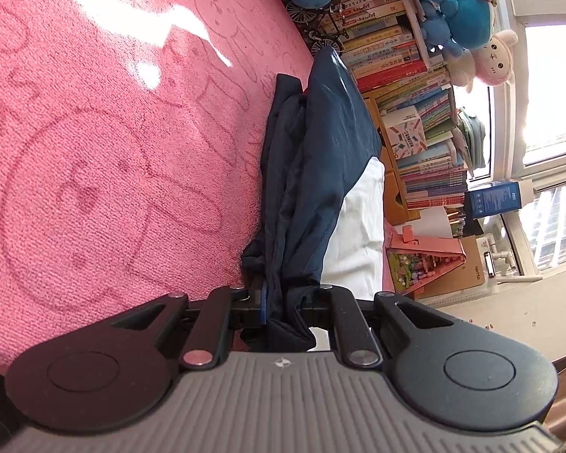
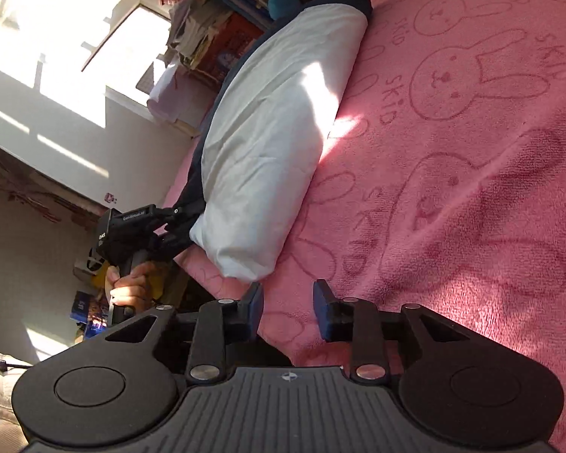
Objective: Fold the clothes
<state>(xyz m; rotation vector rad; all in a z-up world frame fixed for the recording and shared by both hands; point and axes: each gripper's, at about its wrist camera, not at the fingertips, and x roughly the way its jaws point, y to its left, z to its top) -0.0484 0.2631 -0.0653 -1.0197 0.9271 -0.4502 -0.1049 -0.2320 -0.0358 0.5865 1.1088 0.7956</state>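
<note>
A navy and white garment (image 1: 320, 143) lies bunched lengthwise on the pink rabbit-print blanket (image 1: 94, 151). My left gripper (image 1: 283, 294) is shut on a fold of the garment's navy fabric at its near end. In the right wrist view the garment (image 2: 268, 143) shows mostly its white side, with a navy edge along the left. There the left gripper (image 2: 177, 222) grips the garment's near corner, held by a hand (image 2: 132, 287). My right gripper (image 2: 287, 309) stands open over the bare blanket (image 2: 452, 151), just short of the garment's white end, with nothing between its fingers.
Stacked books (image 1: 407, 75) and plush toys (image 1: 460, 7) stand past the bed's far edge, beside a bright window (image 1: 547, 94). A pink box (image 1: 422, 260) sits by the bed. A pile of clothes (image 2: 196, 34) lies beyond the garment.
</note>
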